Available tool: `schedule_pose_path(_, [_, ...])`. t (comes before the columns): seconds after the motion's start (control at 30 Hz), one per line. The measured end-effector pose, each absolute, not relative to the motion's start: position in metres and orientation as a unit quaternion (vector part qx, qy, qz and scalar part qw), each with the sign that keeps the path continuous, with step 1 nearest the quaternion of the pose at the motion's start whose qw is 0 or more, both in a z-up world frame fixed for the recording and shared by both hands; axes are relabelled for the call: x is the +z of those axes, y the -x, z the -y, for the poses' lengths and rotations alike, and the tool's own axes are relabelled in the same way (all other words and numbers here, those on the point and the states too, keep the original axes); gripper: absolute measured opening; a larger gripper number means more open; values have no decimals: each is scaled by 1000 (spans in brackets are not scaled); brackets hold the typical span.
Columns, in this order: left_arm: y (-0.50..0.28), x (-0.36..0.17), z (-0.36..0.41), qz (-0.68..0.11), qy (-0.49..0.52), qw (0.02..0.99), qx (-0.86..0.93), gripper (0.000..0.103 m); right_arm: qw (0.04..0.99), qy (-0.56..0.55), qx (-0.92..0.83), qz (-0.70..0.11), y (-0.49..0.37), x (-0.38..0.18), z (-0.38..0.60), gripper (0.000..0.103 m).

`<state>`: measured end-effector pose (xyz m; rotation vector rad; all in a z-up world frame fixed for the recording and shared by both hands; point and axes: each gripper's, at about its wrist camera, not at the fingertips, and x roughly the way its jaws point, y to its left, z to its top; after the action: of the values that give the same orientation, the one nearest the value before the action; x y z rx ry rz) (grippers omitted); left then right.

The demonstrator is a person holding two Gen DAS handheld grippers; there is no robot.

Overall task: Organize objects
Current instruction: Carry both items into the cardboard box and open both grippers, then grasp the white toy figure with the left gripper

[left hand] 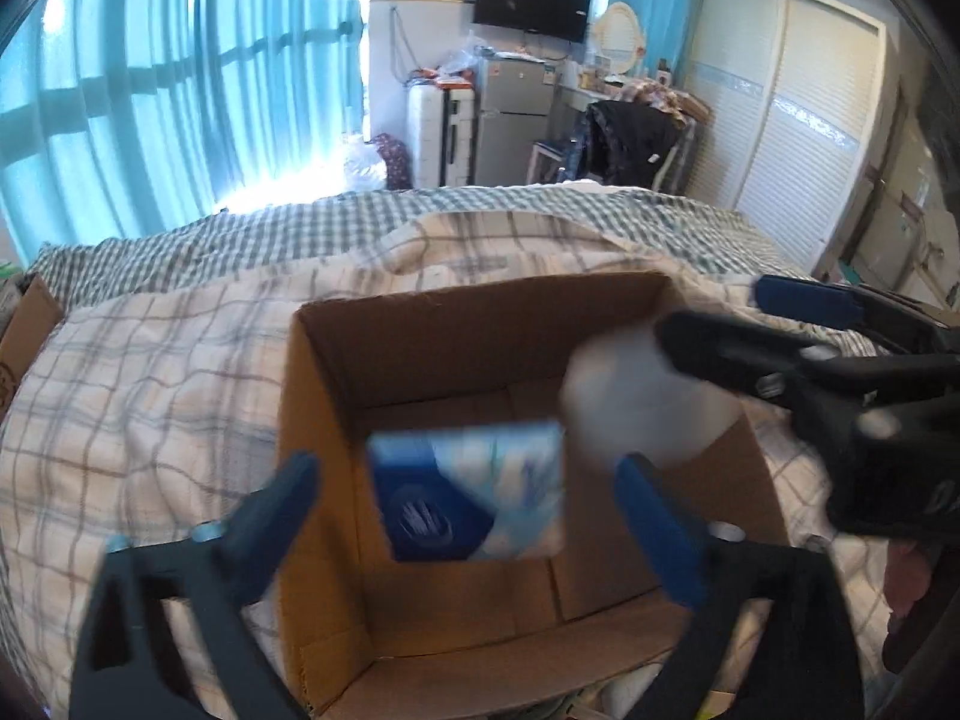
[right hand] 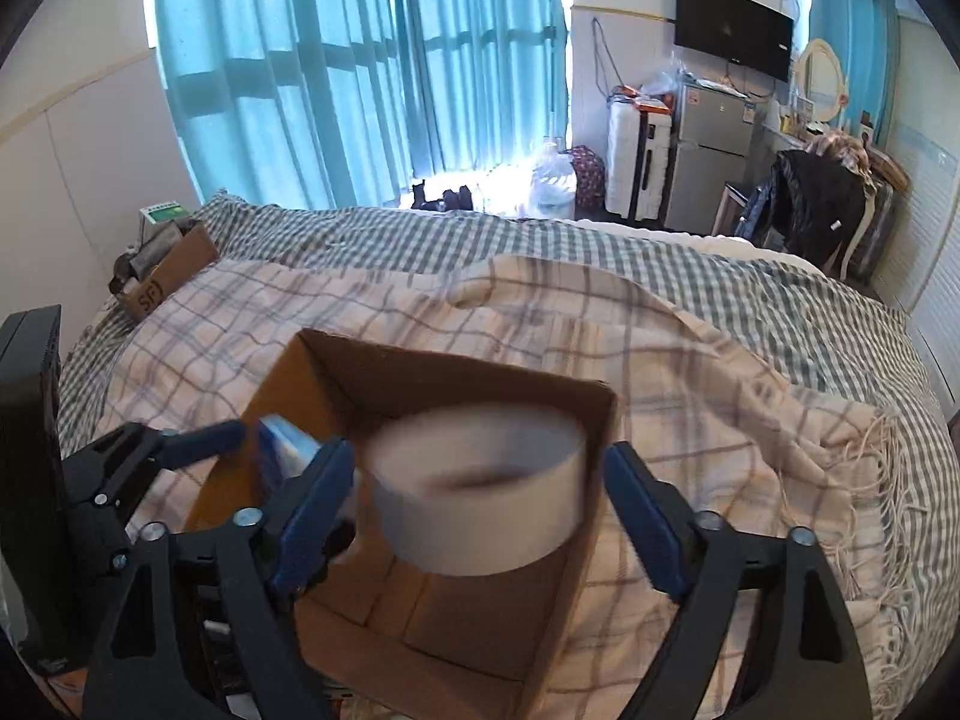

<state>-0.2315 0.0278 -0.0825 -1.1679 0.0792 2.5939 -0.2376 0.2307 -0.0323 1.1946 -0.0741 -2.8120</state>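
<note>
Left gripper (left hand: 468,516): matte black plastic arms with triangular cut-outs; blue pads lining the inner faces of both fingers (left hand: 660,534); silver round-head screws at the finger pivots. Right gripper (right hand: 474,504): same build; black skeletal frame, blue-faced fingers (right hand: 639,510), shiny bolts at each joint; seen from the left wrist camera, its black housing carries small silver screw heads and a faint round embossed mark.
</note>
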Motion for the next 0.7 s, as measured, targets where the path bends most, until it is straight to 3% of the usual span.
schedule_pose_path(0.17, [212,-59,-21,-31,396,137,907,103,28,-367,-929,44,215,-5,-249,94])
schedule_pose_path(0.5, [127,40,5,-5,324,123,938,103,-9,-308,-951,-13,105,97,-238,99])
schedule_pose_path(0.7, [73,60,22,-12,294,102,950,103,-19,-291,-955,-45,38,128,-215,101])
